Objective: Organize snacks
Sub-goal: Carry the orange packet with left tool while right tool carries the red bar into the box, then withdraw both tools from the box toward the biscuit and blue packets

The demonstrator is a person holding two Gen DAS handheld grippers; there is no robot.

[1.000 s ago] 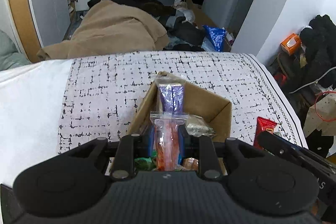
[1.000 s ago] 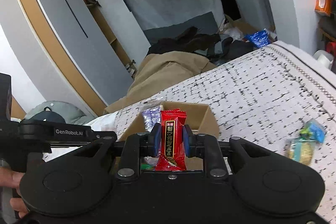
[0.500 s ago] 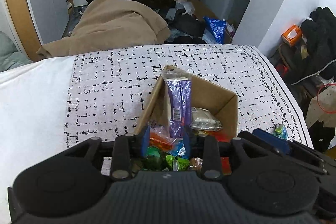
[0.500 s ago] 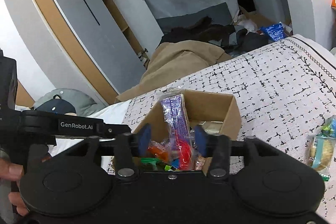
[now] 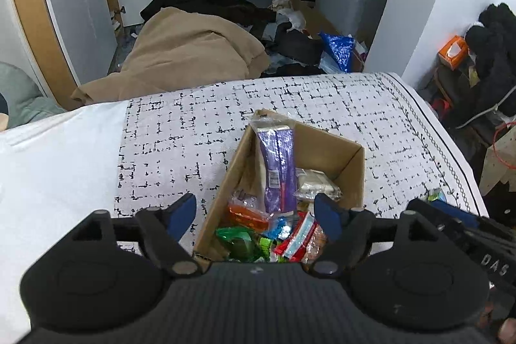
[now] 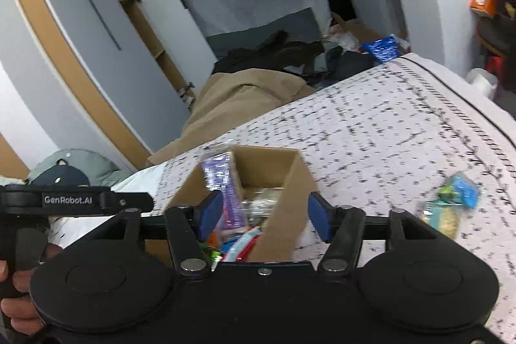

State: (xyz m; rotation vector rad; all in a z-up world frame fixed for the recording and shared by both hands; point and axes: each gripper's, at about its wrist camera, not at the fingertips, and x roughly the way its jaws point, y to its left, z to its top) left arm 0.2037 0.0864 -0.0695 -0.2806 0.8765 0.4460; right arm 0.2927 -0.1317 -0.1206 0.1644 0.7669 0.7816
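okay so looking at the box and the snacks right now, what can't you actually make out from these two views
- Left wrist view: the near end of the cardboard box is hidden behind the left gripper.
- Right wrist view: the loose snack packets on the cloth are motion-blurred; labels unreadable.
- Both views: print on the purple packet is too small.

Your left gripper [image 5: 256, 216] body is covering the near end of the cardboard box [image 5: 351, 157], so the green and red wrappers [image 5: 254, 242] are showing only in part. The purple packet [image 5: 279, 163] is hiding the box's far left corner. At the right edge, the other tool is masking all but a green sliver of a packet [image 5: 436, 194].

From the right wrist, everything is smearing: the loose snack bags [image 6: 451, 202] on the patterned cloth [image 6: 371, 131] are reading as blurred blue, green and tan. Your hand [image 6: 14, 299] on the left handle is getting cropped by the frame edge.
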